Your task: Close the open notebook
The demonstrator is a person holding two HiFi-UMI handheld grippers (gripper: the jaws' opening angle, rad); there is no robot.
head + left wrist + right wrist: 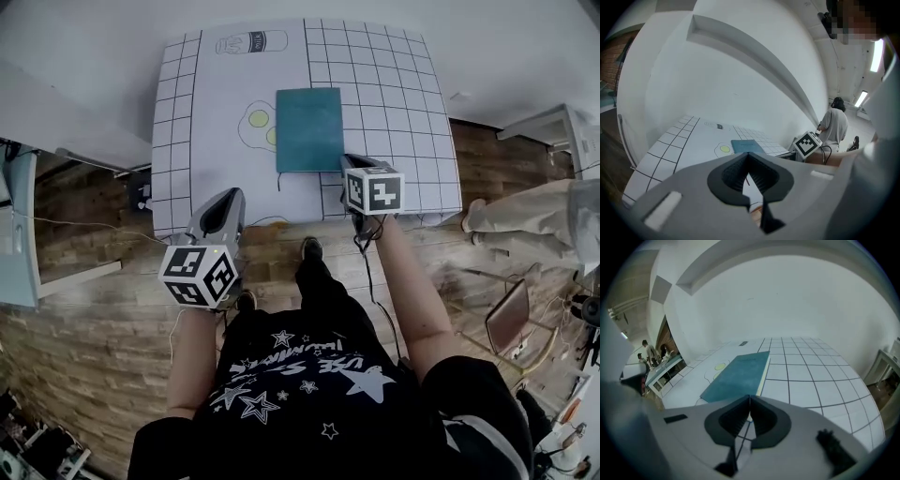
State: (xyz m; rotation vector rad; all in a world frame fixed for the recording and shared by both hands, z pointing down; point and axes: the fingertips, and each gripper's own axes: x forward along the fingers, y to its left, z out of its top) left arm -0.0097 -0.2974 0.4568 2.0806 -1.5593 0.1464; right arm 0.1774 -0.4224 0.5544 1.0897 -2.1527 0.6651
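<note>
Two tools, left tool (229,199) and right tool (349,163), shut and empty near the teal notebook (308,129), closed on the table (225,122); task seems done, only withdrawal remains.

On view: one teal notebook (309,128), one gridded table (403,112) and two grippers (a left gripper (232,197) and a right gripper (350,161)).

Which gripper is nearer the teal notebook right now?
Right. The right gripper sits by the notebook's near right corner; the left gripper is apart, at the table edge.
</note>
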